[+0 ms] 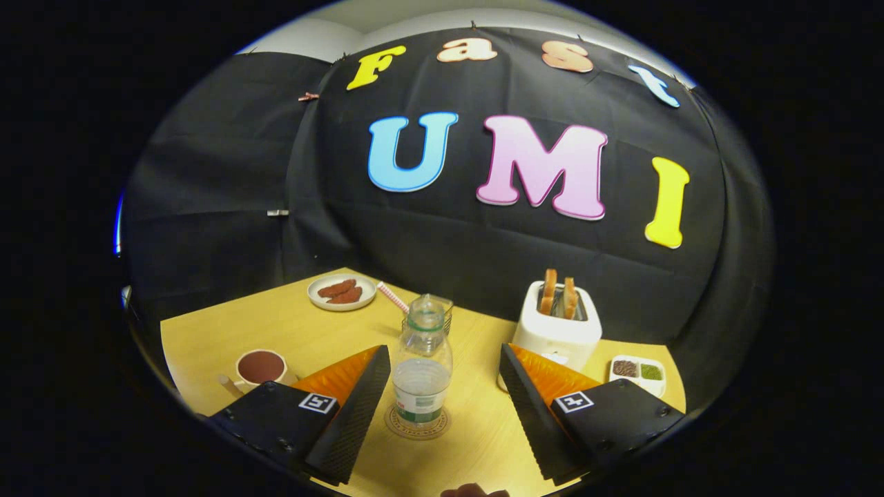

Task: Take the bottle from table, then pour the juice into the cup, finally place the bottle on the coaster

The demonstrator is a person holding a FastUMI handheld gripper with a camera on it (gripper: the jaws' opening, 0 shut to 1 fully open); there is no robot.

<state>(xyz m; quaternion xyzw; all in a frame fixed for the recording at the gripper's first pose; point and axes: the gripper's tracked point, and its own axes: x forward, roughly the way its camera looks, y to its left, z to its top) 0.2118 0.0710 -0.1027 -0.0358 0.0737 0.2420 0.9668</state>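
Note:
A clear plastic bottle (422,366) with a green-and-white label stands upright on a round coaster (417,422) on the yellow table (228,331). It holds clear liquid about halfway up. My gripper (445,355) is open; the bottle sits between the two fingertips, closer to the left finger, with a gap on each side. Right behind the bottle stands a clear glass cup (442,309) with a red-and-white striped straw (392,297).
A white toaster (558,330) with two bread slices stands beyond the right finger. A small divided dish (638,371) lies to its right. A plate of red food (341,292) lies at the back left, and a cup of dark drink (260,367) sits by the left finger.

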